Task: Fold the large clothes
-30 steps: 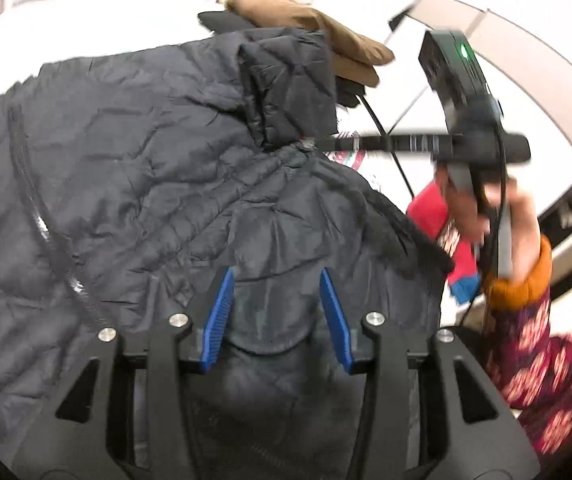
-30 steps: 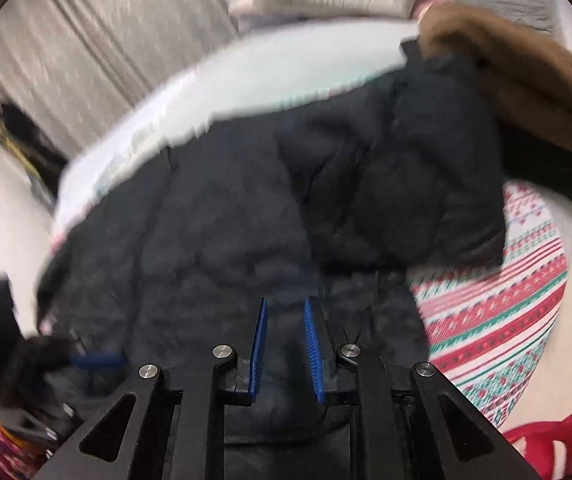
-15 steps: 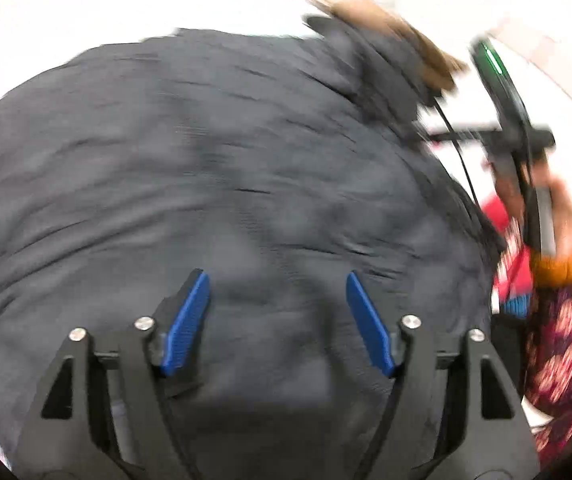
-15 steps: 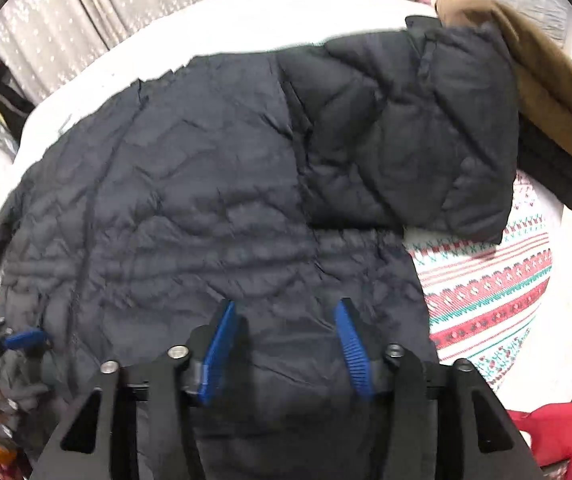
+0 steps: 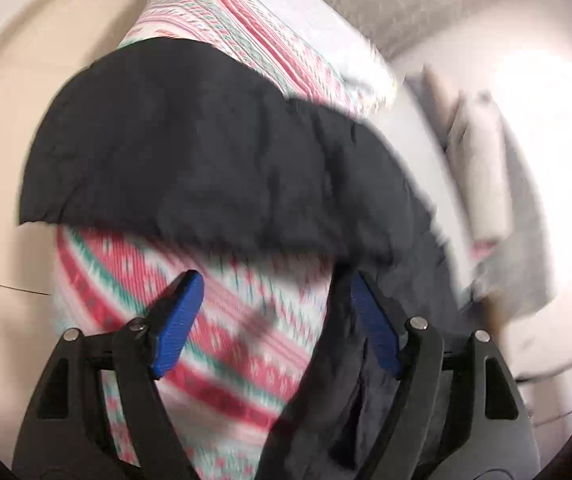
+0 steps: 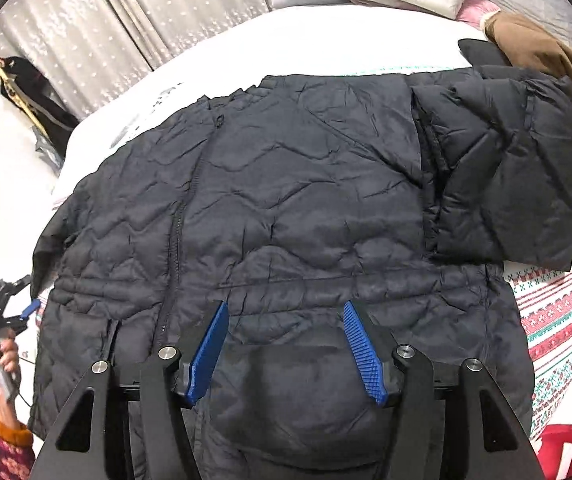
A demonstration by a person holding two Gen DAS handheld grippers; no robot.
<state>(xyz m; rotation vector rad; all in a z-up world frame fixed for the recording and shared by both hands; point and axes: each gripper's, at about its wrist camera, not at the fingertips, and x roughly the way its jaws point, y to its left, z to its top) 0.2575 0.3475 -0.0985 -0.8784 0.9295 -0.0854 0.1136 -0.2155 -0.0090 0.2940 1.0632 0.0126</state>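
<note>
Black quilted jacket (image 6: 286,200) lies flat, zipper side up, on the patterned blanket (image 6: 558,312) across the bed, one sleeve (image 6: 506,168) folded in over the body. Right gripper (image 6: 286,344) sits over the hem, jaws opening, nothing pinched between them. Left gripper (image 5: 278,320) hangs by the other sleeve (image 5: 206,152), view blurred, fingers spread, gripping nothing. Brown garment (image 6: 546,52) beside the folded sleeve.

Dark quilted jacket (image 6: 286,208) flat on bed (image 6: 326,36), one sleeve (image 6: 502,176) folded inward.
</note>
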